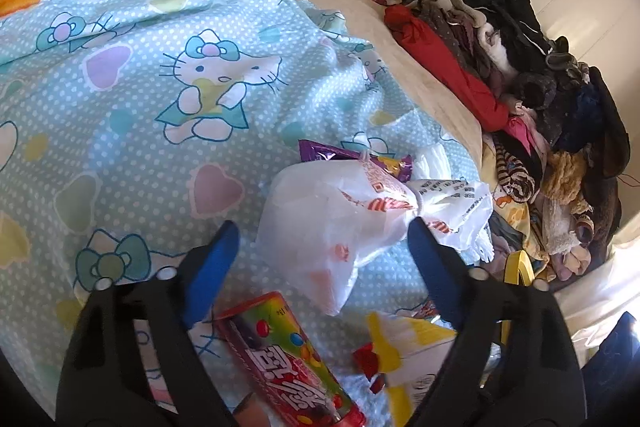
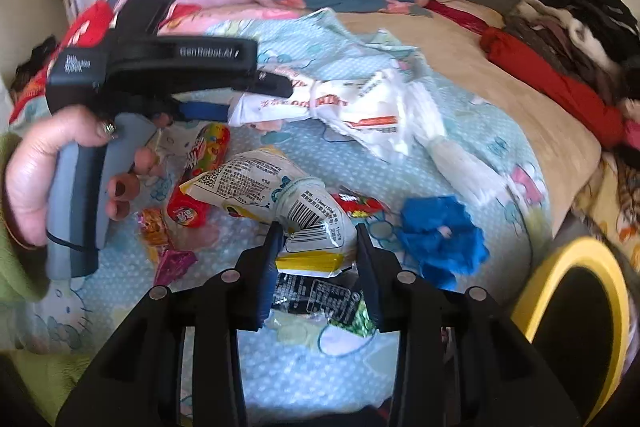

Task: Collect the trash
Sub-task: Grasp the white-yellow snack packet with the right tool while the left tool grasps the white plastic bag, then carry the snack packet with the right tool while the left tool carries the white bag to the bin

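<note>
Here, left hand-held gripper tilted downward

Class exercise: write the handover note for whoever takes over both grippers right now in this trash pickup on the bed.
Left gripper: open around the white plastic bag, no firm grip seen.
Right gripper: fingers close on either side of the white-and-yellow snack bag; grip unconfirmed.
Still on the bedsheet: red candy pack, blue crumpled scrap, small wrappers.
Yellow-rimmed bin stands at the bedside; nothing seen binned yet.
</note>
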`<action>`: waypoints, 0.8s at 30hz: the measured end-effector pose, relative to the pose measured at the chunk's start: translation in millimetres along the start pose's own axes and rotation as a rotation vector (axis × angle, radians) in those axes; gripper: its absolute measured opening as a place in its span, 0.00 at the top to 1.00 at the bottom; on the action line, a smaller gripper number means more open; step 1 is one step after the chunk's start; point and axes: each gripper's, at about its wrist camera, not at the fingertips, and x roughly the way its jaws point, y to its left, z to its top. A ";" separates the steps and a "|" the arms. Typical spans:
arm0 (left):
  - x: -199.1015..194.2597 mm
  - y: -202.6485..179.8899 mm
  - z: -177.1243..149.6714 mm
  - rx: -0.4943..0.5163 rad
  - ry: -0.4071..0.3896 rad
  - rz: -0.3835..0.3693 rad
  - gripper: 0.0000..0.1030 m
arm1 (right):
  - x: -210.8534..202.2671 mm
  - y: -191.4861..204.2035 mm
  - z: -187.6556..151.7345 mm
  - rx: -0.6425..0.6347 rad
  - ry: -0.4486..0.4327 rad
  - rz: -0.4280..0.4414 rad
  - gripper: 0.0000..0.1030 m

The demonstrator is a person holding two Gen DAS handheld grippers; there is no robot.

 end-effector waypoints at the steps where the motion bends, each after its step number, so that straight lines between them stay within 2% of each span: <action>1: -0.8 -0.8 -0.7 0.001 -0.001 -0.002 0.36 | -4.8 -2.4 -1.6 0.021 -0.009 0.006 0.66; 3: -4.4 -4.5 -2.4 0.012 -0.011 0.006 0.40 | -11.9 -6.7 -3.5 0.056 -0.020 0.015 0.66; 5: -8.1 -6.8 -3.7 0.014 -0.020 -0.005 0.52 | -17.4 -10.3 -5.7 0.084 -0.024 0.028 0.66; 11: -22.9 -21.0 -9.4 0.051 -0.049 -0.014 0.60 | -33.9 -15.2 -10.1 0.138 -0.049 0.052 0.66; 17: -52.7 -31.4 -11.0 0.058 -0.111 -0.047 0.61 | -53.5 -21.8 -9.1 0.185 -0.090 0.073 0.66; 24: -86.8 -34.9 -14.3 0.058 -0.175 -0.037 0.62 | -72.3 -26.5 -6.3 0.214 -0.136 0.080 0.66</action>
